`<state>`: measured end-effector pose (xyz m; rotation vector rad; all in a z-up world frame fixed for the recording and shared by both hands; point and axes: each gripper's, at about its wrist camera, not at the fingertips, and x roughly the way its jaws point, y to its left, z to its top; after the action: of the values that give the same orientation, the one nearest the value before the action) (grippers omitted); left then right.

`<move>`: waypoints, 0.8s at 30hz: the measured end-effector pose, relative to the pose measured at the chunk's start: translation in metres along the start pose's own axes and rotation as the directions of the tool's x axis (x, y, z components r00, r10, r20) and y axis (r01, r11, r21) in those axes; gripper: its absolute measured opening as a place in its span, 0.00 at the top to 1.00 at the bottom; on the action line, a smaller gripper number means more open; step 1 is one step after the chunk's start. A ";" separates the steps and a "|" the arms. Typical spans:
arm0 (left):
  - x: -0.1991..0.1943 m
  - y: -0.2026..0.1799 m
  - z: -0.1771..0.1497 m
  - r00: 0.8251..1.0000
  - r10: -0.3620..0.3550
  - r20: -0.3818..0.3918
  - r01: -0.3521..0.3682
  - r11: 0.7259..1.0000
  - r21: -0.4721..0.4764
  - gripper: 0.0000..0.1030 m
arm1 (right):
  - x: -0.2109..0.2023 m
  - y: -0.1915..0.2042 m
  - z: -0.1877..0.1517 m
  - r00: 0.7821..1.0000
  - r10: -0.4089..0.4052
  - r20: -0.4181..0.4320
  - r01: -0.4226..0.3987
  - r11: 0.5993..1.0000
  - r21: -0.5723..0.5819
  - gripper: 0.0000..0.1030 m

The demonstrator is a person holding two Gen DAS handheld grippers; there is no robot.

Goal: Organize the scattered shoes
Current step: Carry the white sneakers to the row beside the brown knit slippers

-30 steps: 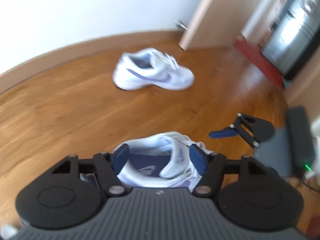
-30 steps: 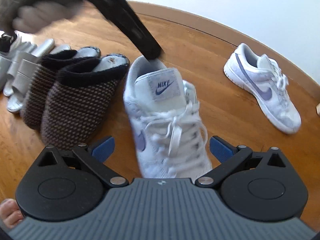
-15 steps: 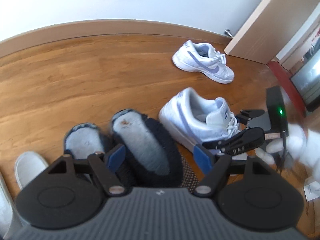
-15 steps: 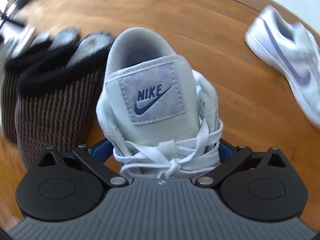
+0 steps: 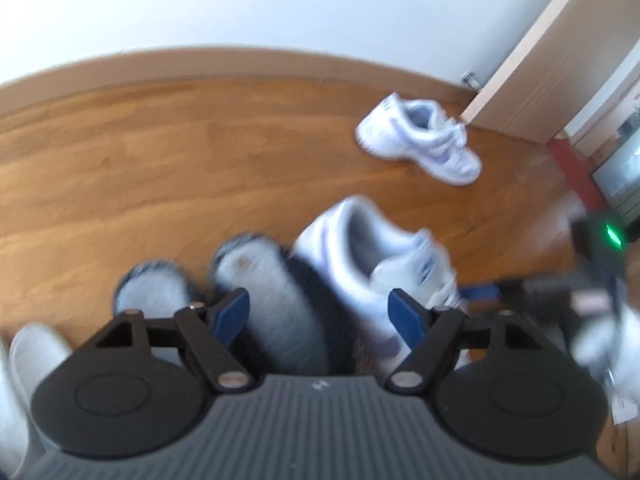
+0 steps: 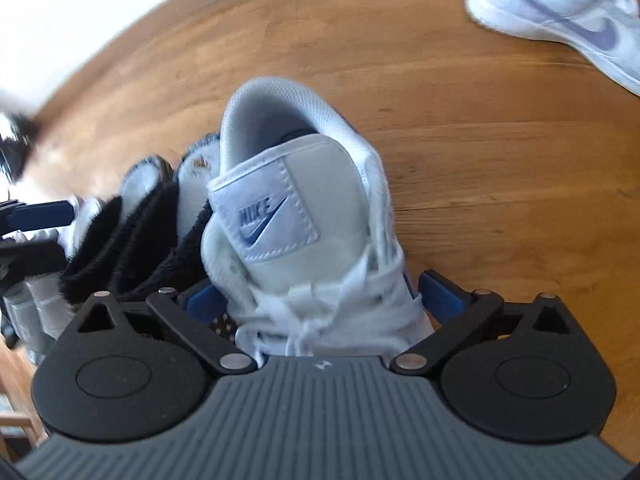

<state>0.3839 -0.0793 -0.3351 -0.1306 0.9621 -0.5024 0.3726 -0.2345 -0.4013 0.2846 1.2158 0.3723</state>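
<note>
A: On the wooden floor (image 6: 460,152), just beside the row of slippers (image 6: 132,232), we have the near sneaker (image 6: 304,216) sitting between the pads of our right gripper (image 6: 320,300).

B: Are we gripping it?

A: The blue pads flank its laced midfoot on both sides and look pressed to it, so we judge the right tongs clamped on the sneaker. Its long axis runs straight away from us, heel farthest, in line with the slippers.

B: And the left gripper (image 5: 320,314)?

A: Spread wide and holding nothing, above the slippers (image 5: 272,304) and that same sneaker (image 5: 368,256).

B: Where is its mate?

A: The far sneaker (image 5: 420,140) lies well apart by the door (image 5: 552,64), angled across the boards. In the right view it shows at the top right (image 6: 568,20), so we reckon our right hand is nearer, once it lets go.
</note>
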 end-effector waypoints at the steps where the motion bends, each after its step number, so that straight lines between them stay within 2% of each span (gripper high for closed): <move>1: 0.003 -0.006 0.005 1.000 -0.011 0.020 0.011 1.000 0.020 0.24 | -0.013 -0.004 -0.007 1.000 0.018 0.017 -0.018 1.000 0.007 0.00; 3: 0.019 -0.022 0.020 0.997 -0.045 0.068 0.041 0.997 0.060 0.24 | -0.053 -0.015 -0.030 0.998 0.024 0.066 -0.025 1.000 0.010 0.00; 6: 0.061 -0.051 0.056 0.982 -0.118 0.147 0.102 0.988 0.115 0.24 | -0.098 -0.035 -0.059 0.996 -0.004 0.085 -0.001 0.998 0.058 0.00; 9: 0.111 -0.071 0.095 0.966 -0.186 0.182 0.170 0.981 0.098 0.24 | -0.128 -0.049 -0.082 0.995 -0.041 0.095 0.033 0.996 0.080 0.00; 11: 0.144 -0.085 0.118 0.964 -0.197 0.180 0.184 0.979 0.088 0.24 | -0.142 -0.061 -0.090 0.992 -0.086 0.089 0.078 0.993 0.091 0.00; 15: 0.197 -0.107 0.144 0.967 -0.211 0.140 0.204 0.977 0.060 0.25 | -0.157 -0.089 -0.102 0.989 -0.111 0.102 0.091 0.978 0.186 0.00; 18: 0.227 -0.121 0.156 0.978 -0.180 0.104 0.176 0.983 0.053 0.28 | -0.159 -0.108 -0.103 0.986 -0.137 0.096 0.111 0.965 0.237 0.00; 21: 0.254 -0.130 0.167 0.986 -0.149 0.076 0.147 0.989 0.026 0.47 | -0.161 -0.120 -0.100 0.980 -0.169 0.102 0.139 0.958 0.251 0.00; 23: 0.263 -0.134 0.172 0.993 -0.088 0.082 0.086 0.996 0.035 0.68 | -0.164 -0.126 -0.096 0.977 -0.175 0.121 0.139 0.954 0.265 0.00; 24: 0.264 -0.134 0.174 0.994 -0.067 0.088 0.063 0.997 0.046 0.96 | -0.164 -0.129 -0.093 0.976 -0.177 0.130 0.137 0.953 0.269 0.00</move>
<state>0.6014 -0.3395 -0.3905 -0.1448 0.8613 -0.5727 0.2520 -0.4196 -0.3434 0.4304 1.1270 0.0495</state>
